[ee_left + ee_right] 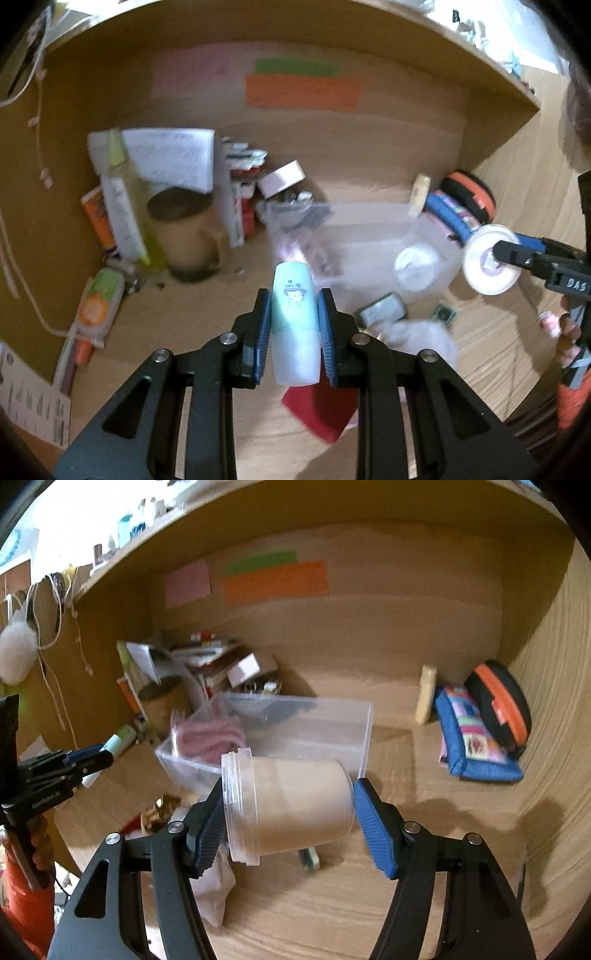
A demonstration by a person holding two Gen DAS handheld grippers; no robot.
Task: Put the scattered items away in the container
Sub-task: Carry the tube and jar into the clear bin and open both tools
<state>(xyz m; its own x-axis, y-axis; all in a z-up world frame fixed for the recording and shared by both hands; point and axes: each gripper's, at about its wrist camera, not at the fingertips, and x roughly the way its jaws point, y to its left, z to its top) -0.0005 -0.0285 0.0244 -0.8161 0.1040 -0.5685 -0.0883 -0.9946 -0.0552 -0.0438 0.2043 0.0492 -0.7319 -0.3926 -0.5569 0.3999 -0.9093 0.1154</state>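
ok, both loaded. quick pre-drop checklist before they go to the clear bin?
1. Left hand-held gripper clamped on mint tube: ok, both pads touch its sides.
2. Right hand-held gripper holding clear jar: ok, gripped end to end, lying sideways.
3. Jar contact on the base-end pad: cannot tell, blurred.
4. Clear bin open on top: ok, no lid visible.
5. Room in bin: ok; pink fabric fills the left end, the rest looks free.
6. The two grippers apart: ok, a wide gap shows in both views.
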